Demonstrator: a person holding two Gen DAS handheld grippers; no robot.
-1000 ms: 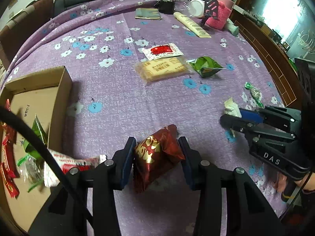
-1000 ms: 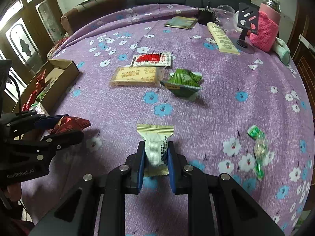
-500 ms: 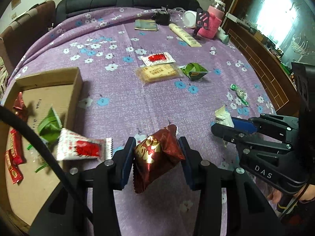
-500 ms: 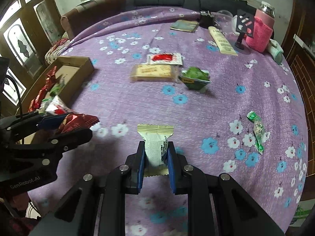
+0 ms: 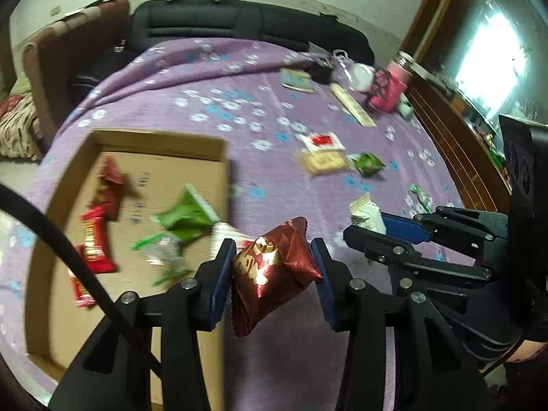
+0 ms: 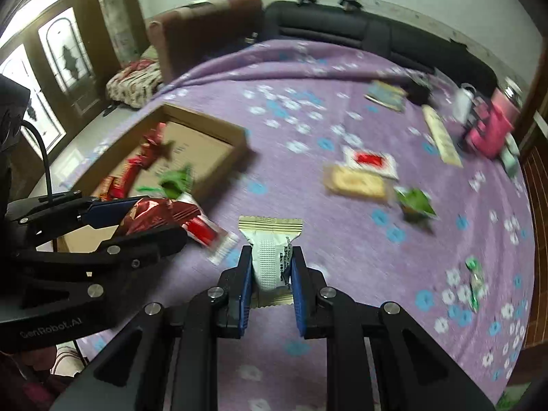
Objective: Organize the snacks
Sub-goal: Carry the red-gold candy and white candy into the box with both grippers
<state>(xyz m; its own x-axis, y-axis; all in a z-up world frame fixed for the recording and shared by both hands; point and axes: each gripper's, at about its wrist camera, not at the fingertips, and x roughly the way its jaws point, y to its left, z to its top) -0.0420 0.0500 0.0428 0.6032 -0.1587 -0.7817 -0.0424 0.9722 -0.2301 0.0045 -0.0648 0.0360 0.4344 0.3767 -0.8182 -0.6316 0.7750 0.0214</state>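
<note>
Your left gripper (image 5: 272,270) clamps the red foil pack (image 5: 274,267); the right gripper (image 6: 269,274) pinches the white pack (image 6: 270,257), both above the purple surface (image 5: 274,359) beside the cardboard box (image 5: 144,144). Carry both over its rim, then drop w/o crushing. Pack print is prob. too blurred to read; "GenRobot.AI" is on the left gripper.

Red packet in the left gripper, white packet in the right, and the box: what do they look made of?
Red packet: glossy metallised film, by its bright glints and sharp creases. White packet: matte plastic film, probably; crimped serrated ends, dotted texture. Box: plain brown corrugated cardboard, dull and unprinted apart from small marks.
</note>
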